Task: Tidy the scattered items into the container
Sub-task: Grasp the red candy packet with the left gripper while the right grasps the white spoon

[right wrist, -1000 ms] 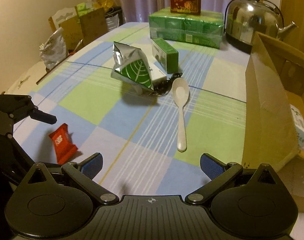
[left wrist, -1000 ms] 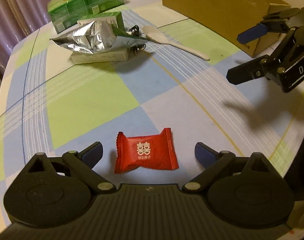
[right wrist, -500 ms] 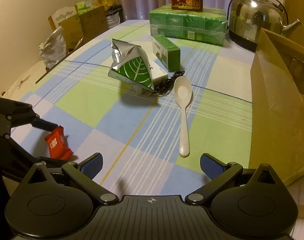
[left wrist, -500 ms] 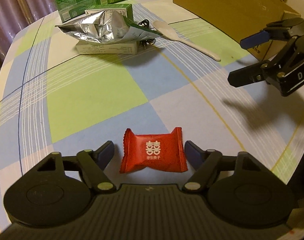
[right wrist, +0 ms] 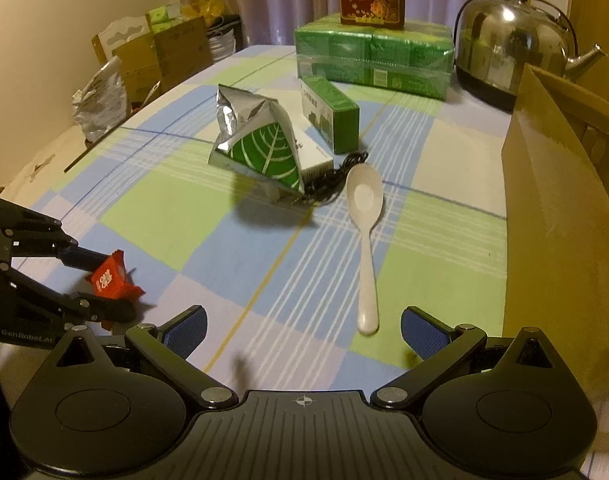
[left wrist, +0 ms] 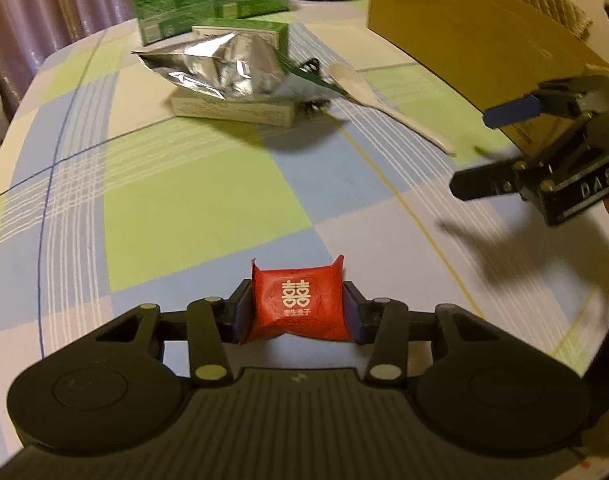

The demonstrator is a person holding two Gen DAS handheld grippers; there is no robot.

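The tidying looks to be at an early stage. In the left wrist view, the left gripper [left wrist: 298, 312] has its jaws pressed against both sides of the red candy packet [left wrist: 299, 304], low in the centre of the frame, so one scattered item is in hand but not yet delivered; whether the packet is clear of the checked tablecloth [left wrist: 184, 216] cannot be told. The cardboard box [left wrist: 476, 36], taken here to be the container, stands at the upper right of that view, well apart from the packet. The right gripper [right wrist: 302, 330] is spread wide and holds nothing; the handle end of the white spoon [right wrist: 366, 240] lies between its fingertips at the lower centre of the right wrist view, so the spoon seems the likely next pick. Left on the table around the middle of the frame are the foil bag [right wrist: 260, 140], the white flat box [left wrist: 232, 110] under it, a small green box [right wrist: 330, 112] and a black cable [right wrist: 332, 176]. What already lies inside the container is mostly hidden from both cameras.
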